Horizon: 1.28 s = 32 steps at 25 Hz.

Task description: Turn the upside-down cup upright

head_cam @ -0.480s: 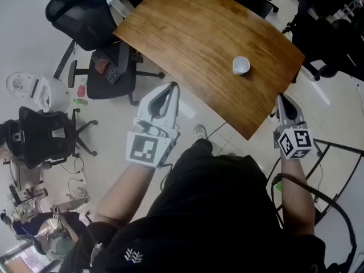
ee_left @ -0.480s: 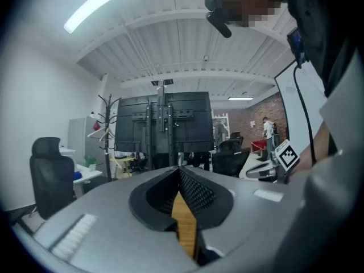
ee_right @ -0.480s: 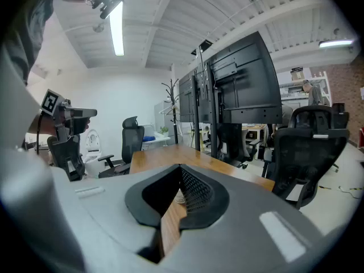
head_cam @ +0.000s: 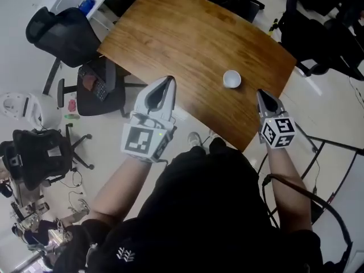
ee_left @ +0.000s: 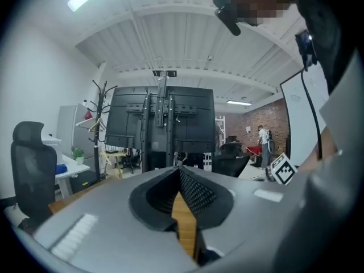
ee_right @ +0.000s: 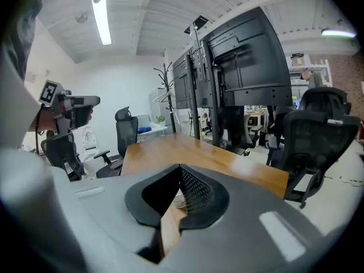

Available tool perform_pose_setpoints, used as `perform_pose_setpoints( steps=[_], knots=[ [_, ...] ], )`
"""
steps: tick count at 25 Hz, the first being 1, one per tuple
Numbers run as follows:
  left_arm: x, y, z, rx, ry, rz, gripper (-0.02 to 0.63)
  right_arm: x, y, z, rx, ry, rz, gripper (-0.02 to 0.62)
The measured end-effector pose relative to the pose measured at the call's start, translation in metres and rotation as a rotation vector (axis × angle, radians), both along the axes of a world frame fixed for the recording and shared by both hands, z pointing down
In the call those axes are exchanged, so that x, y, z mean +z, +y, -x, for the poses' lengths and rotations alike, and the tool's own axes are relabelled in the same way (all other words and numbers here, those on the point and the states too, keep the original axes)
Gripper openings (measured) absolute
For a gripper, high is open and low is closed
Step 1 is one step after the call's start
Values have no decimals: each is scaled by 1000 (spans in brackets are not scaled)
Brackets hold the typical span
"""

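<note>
Wooden table (head_cam: 182, 44) with cup (head_cam: 231, 78), office chairs (head_cam: 60, 36)

table (head_cam: 187, 44): varnished wood, glossy | cup (head_cam: 231, 79): smooth, faint sheen | office chair (head_cam: 62, 33): matt cloth

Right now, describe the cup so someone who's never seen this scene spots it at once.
Find the large wooden table in the middle of the head view. Near its right-hand end, just ahead of the right claw, stands a small white cup. It is the only object on the tabletop, round and pale against the brown wood.
</note>
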State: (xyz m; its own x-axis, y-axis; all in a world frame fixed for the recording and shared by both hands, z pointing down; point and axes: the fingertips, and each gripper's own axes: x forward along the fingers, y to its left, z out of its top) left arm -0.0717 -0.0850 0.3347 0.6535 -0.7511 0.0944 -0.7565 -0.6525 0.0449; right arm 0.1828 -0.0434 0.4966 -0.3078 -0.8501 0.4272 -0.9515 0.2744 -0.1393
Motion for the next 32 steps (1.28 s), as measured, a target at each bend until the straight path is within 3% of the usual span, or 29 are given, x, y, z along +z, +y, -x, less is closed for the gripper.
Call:
perform_pose_setpoints(
  steps=[2, 6, 8, 13, 15, 20, 26, 29, 32],
  knots=[
    [-8, 1, 4, -4, 5, 5, 0, 10, -19, 3, -7, -9, 17, 3],
    [24, -7, 10, 0, -130, -3, 0, 41, -46, 2, -1, -15, 72, 6],
    [44, -27, 4, -6, -159, 0, 0, 58, -55, 4, -4, -5, 117, 29],
    [82, -58, -14, -19, -135, 82, 0, 75, -63, 18, -37, 14, 171, 38],
    [78, -61, -13, -30, -114, 92, 0, 82, -64, 25, -70, 1, 213, 73],
    [57, -51, 6, -16, -136, 46, 0, 98, -69, 27, -64, -34, 272, 103],
    [59, -54, 33, -72, -136, 83, 0, 124, -77, 31, -24, -57, 370, 100],
    [58, -55, 40, -74, -147, 81, 0, 127, -78, 32, -1, -8, 375, 27],
    [54, -54, 47, -81, -145, 74, 0, 112, -77, 26, -18, 119, 299, 25]
  ],
)
